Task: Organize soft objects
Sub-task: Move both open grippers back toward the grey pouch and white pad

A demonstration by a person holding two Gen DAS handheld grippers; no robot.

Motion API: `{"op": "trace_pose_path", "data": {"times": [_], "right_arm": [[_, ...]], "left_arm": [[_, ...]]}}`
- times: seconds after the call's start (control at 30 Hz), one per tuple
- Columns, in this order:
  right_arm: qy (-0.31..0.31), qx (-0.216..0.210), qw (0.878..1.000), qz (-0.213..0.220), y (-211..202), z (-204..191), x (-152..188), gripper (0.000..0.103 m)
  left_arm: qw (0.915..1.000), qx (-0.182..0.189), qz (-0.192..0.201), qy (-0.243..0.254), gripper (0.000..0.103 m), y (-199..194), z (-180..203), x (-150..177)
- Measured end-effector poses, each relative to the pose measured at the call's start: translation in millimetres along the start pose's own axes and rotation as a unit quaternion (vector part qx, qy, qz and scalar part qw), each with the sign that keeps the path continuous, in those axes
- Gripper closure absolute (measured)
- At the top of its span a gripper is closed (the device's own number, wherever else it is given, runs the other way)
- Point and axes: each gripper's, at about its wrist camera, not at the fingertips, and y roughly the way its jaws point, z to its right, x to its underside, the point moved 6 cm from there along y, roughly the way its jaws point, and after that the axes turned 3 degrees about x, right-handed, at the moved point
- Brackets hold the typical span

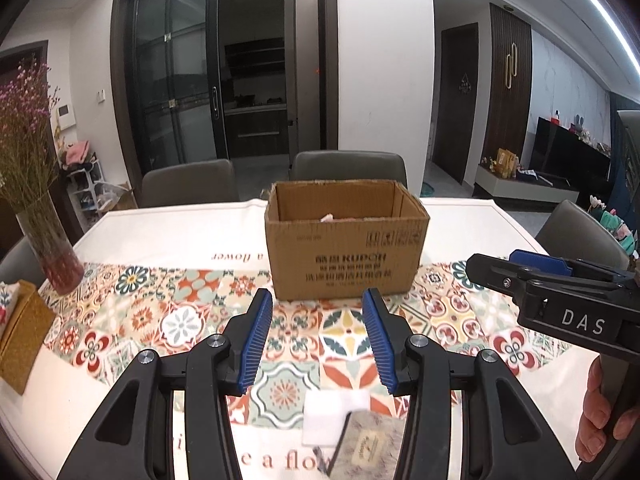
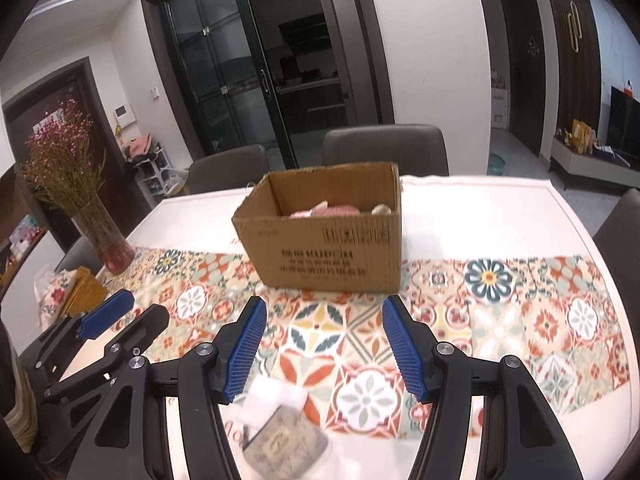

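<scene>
An open cardboard box (image 1: 346, 240) stands mid-table; it also shows in the right wrist view (image 2: 324, 236), with pink and cream soft items (image 2: 324, 211) inside. A white soft pad (image 1: 328, 412) and a grey patterned pouch (image 1: 370, 444) lie on the near table; the pad (image 2: 276, 396) and the pouch (image 2: 284, 446) also show in the right wrist view. My left gripper (image 1: 318, 340) is open and empty above them. My right gripper (image 2: 324, 346) is open and empty; it shows at the right of the left wrist view (image 1: 560, 280).
A patterned tablecloth (image 1: 192, 312) covers the table. A glass vase of dried flowers (image 1: 48, 240) and a yellow tissue box (image 1: 22, 336) stand at the left. Chairs (image 1: 348, 166) line the far and right sides.
</scene>
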Motion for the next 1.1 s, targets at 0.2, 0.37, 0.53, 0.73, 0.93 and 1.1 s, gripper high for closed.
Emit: {"op": "trace_pose_path", "data": {"times": [0.2,0.37,0.53,0.73,0.93,1.1], "right_arm": [[0.019,0.002,1.0,-0.022,-6,-1,27,0.042],[0.045,0.016,0.998,-0.04,-4,-2,49,0.042],[0.066,0.035,0.995,-0.064,4,-8,69,0.042],[0.098,0.054,0.989,-0.091,17,-15,97,0.042],[0.125,0.065,0.982,-0.126,31,-21,125,0.042],[0.138,0.074,0.977,-0.145,41,-24,141,0.042]], "left_arm": [[0.9998,0.012,-0.015,0.008,0.057,-6,4,16],[0.9989,0.033,-0.029,0.016,0.057,-4,0,32],[0.9964,0.058,-0.046,0.042,0.057,4,-5,45],[0.9916,0.086,-0.066,0.07,0.057,17,-14,59],[0.9856,0.113,-0.084,0.094,0.057,31,-18,74],[0.9802,0.134,-0.101,0.105,0.057,45,-19,87]]}}
